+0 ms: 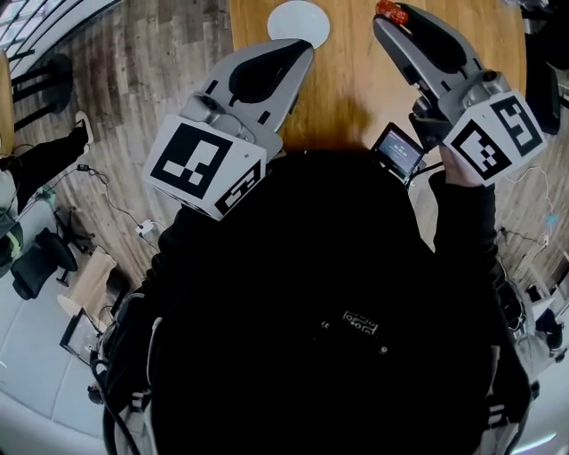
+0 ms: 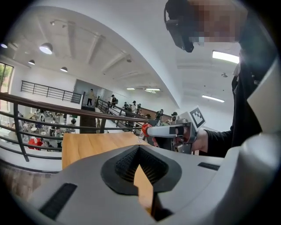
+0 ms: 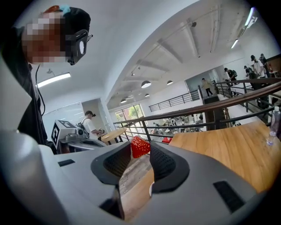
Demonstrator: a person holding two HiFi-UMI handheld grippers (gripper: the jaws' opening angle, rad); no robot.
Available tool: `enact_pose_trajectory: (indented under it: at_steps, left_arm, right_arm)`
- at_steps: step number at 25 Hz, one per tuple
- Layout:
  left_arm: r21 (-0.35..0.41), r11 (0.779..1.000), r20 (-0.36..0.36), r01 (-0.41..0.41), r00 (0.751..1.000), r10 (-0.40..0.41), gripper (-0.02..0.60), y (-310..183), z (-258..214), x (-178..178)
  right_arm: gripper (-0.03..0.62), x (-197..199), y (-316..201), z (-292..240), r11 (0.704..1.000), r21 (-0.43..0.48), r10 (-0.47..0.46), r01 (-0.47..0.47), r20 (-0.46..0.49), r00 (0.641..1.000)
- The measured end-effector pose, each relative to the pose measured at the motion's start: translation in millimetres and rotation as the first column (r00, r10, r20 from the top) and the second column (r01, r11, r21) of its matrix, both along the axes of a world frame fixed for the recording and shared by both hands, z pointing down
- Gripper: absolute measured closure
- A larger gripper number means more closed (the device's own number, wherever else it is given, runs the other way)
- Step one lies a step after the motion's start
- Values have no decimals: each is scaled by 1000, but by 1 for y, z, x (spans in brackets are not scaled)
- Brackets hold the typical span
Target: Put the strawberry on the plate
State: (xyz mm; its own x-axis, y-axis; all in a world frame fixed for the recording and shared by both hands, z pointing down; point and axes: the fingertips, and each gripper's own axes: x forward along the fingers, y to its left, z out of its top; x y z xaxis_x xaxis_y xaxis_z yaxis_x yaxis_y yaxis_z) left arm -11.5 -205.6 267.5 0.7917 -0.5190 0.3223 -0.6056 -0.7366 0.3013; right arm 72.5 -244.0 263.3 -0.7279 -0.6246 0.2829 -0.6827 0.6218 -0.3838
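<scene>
Desk (image 1: 356,80): wood, white plate (image 1: 298,22) at 12 o'clock.
Floor (image 1: 151,80): wood planks.
Right fingers (image 3: 164,162): clamped on strawberry (image 3: 140,146).
Left fingers (image 2: 125,165): closed, empty.

My left tool (image 2: 139,148) and right tool (image 3: 141,144) have smooth, matt grey plastic shells, and their black ribbed pads (image 3: 166,163) look rubbery. The strawberry (image 3: 140,147) has glossy red skin, finely pitted. The desk (image 1: 356,80) is smooth pale wood with a soft sheen. At its twelve o'clock the plate (image 1: 298,22) is smooth and white. At ten o'clock the floor (image 1: 151,80) is grainy grey-brown planking.
</scene>
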Motion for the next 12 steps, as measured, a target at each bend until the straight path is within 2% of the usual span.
enact_pose_trajectory:
  at_steps: [7, 12]
  left_arm:
    - [26, 999, -80, -27, 996, 29, 580, 10, -17, 5]
    - [5, 999, -83, -36, 996, 36, 580, 18, -5, -12]
  right_arm:
    - [447, 7, 8, 6, 999, -22, 32, -32, -21, 999]
    - [447, -10, 4, 22, 999, -41, 11, -13, -30, 999]
